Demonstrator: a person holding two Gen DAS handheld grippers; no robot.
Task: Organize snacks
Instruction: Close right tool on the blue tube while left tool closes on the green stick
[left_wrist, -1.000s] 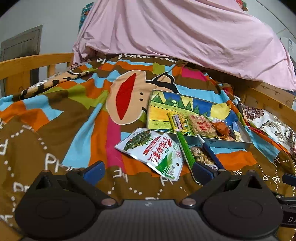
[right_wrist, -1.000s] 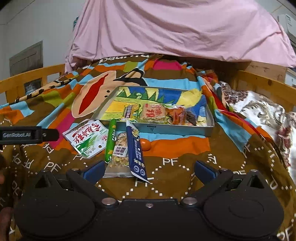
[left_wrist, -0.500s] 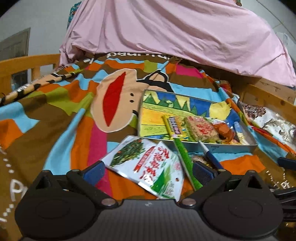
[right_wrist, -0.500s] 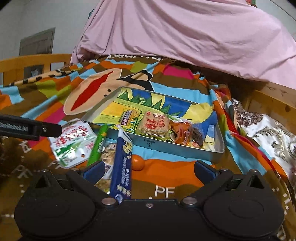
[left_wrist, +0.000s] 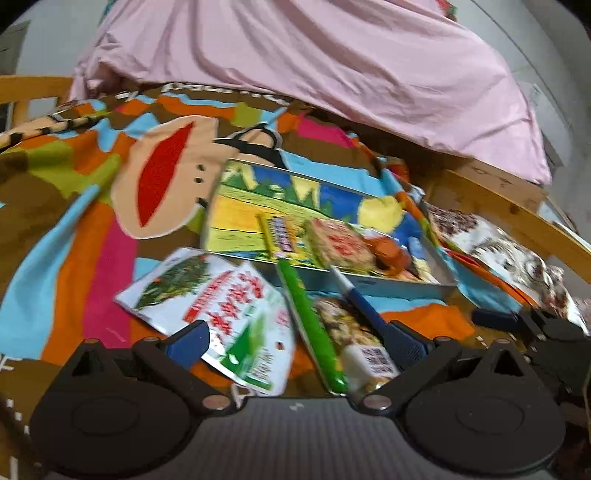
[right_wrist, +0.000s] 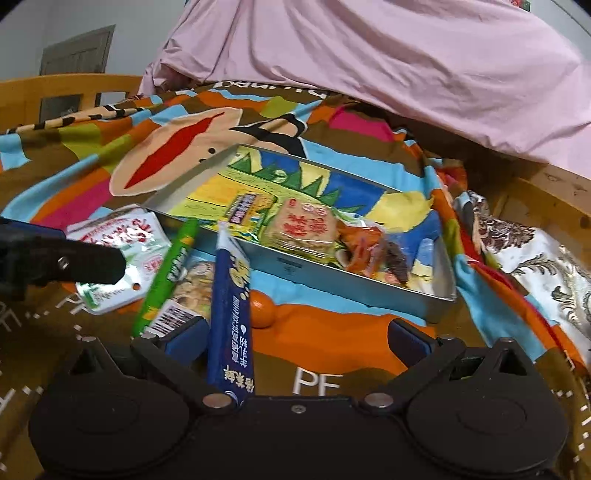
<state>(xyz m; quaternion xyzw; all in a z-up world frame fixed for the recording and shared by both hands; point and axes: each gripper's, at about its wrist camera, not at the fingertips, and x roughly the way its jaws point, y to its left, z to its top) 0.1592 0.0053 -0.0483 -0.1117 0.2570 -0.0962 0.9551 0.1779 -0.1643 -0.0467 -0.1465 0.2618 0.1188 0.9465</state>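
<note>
1. Both pairs of tongs stood wide apart and held nothing: the left tongs (left_wrist: 293, 341) hovered low over the white-and-green packet (left_wrist: 218, 314), and the right tongs (right_wrist: 297, 339) hovered over the blue stick pack (right_wrist: 231, 314).

2. The metal tray (right_wrist: 354, 291) lay on the patterned bed cover (right_wrist: 332, 332), already holding a yellow packet (right_wrist: 245, 210), a red-printed cracker pack (right_wrist: 304, 230) and an orange-wrapped snack (right_wrist: 364, 245) near its front wall.

3. Still outside, just before that wall, lay the white-and-green packet, a green stick (right_wrist: 168, 273), a mixed-nut bag (right_wrist: 188, 291) partly under the two sticks, the blue stick pack and a small orange ball (right_wrist: 262, 308).

4. The step in hand looked like the reach for the next loose snacks, one per hand.

5. The next move would call for lowering each pair of tongs so its pads bracketed a thin packet edge, closing firmly, then lifting clear of the tray wall. The left view was blurred, so its exact alignment could not be told.
</note>
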